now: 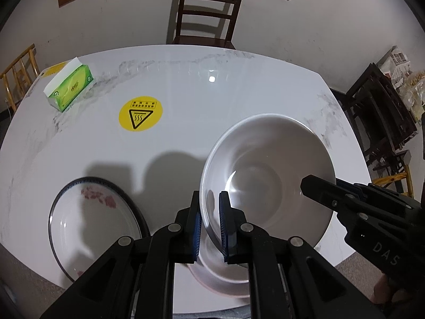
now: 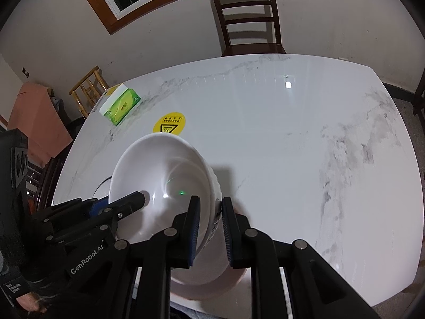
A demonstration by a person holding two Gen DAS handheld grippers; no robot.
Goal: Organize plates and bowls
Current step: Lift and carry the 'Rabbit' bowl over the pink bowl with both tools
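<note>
A large white bowl (image 1: 268,175) is held tilted above the white marble table (image 1: 186,101), over a second white dish (image 1: 223,273) near the front edge. My left gripper (image 1: 211,228) is shut on the bowl's near left rim. My right gripper (image 2: 211,230) is shut on the bowl's right rim (image 2: 212,186); it also shows in the left wrist view (image 1: 313,188), reaching over the bowl's right side. A dark-rimmed plate (image 1: 93,228) with a red pattern lies on the table to the left.
A green tissue box (image 1: 70,89) sits at the far left of the table. A round yellow warning sticker (image 1: 140,113) is on the tabletop. A dark wooden chair (image 1: 207,13) stands behind the table by the wall. More chairs (image 1: 382,122) stand at the right.
</note>
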